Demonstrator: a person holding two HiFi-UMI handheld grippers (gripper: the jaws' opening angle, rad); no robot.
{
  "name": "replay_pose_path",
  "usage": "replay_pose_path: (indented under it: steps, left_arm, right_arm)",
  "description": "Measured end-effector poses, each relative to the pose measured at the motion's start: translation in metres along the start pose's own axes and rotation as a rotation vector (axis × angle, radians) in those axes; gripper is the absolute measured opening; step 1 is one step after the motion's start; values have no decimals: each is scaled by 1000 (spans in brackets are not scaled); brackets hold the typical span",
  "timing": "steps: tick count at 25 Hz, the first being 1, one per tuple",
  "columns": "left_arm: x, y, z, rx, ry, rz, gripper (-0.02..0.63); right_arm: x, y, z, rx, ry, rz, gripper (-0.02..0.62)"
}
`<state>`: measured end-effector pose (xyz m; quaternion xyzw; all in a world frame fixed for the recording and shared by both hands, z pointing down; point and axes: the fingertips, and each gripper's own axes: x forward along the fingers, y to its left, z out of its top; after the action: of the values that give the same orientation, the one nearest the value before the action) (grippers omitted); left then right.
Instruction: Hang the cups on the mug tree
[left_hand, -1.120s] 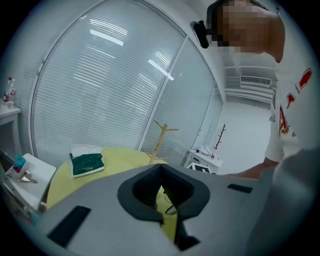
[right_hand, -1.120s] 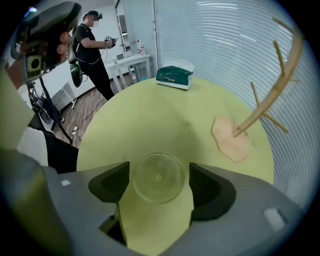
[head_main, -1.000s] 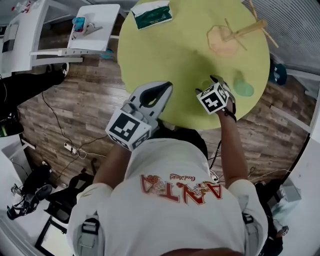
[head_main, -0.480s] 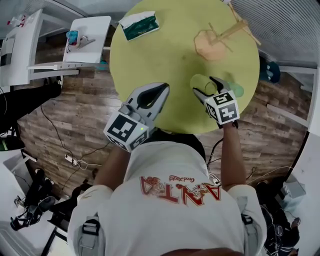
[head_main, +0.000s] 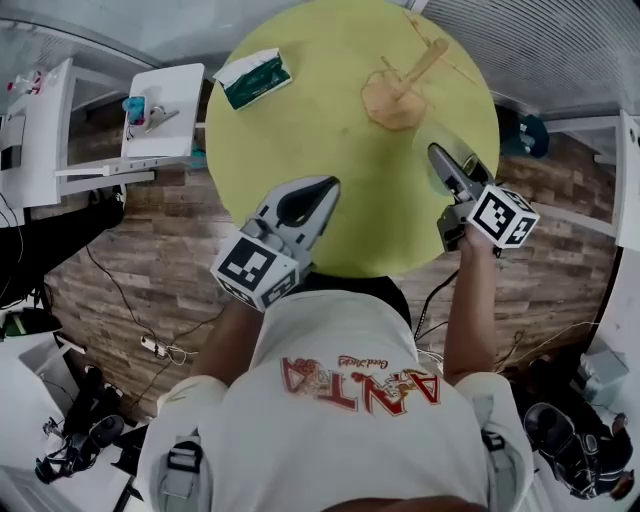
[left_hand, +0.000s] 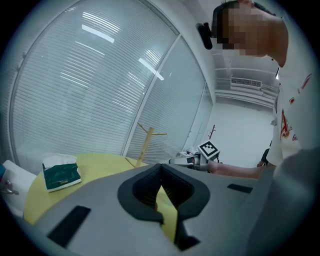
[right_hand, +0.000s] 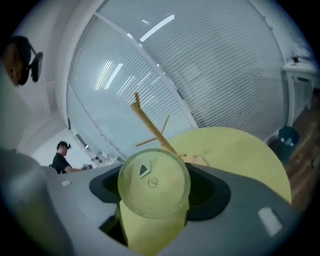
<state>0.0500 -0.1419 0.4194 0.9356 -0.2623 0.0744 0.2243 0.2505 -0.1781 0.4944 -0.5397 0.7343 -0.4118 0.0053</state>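
A wooden mug tree (head_main: 396, 92) stands at the far side of the round yellow-green table (head_main: 300, 130); it also shows in the left gripper view (left_hand: 145, 142) and behind the cup in the right gripper view (right_hand: 150, 125). My right gripper (head_main: 447, 165) is shut on a translucent green cup (right_hand: 154, 182), held off the table with its bottom toward the camera. In the head view the cup (head_main: 432, 148) shows faintly at the jaw tips, near the tree's base. My left gripper (head_main: 322, 190) hovers over the table's near edge, shut and with nothing in it.
A green tissue pack (head_main: 252, 78) lies at the table's far left. A white side table (head_main: 160, 100) with small items stands to the left over the wooden floor. Window blinds run behind the tree. A person (right_hand: 61, 159) sits far off.
The right gripper has swung right and toward the mug tree, lifting the green cup off the table. The left gripper has barely moved.
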Motion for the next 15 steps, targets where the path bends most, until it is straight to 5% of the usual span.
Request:
replay_pose_path:
  steps: [9, 15]
  left_arm:
    - [7, 6, 0, -18, 2, 26, 8]
    - [6, 17, -4, -37, 8, 53, 8]
  right_arm:
    - [24, -77, 27, 437, -140, -44, 330]
    - [57, -102, 12, 568, -136, -54, 330]
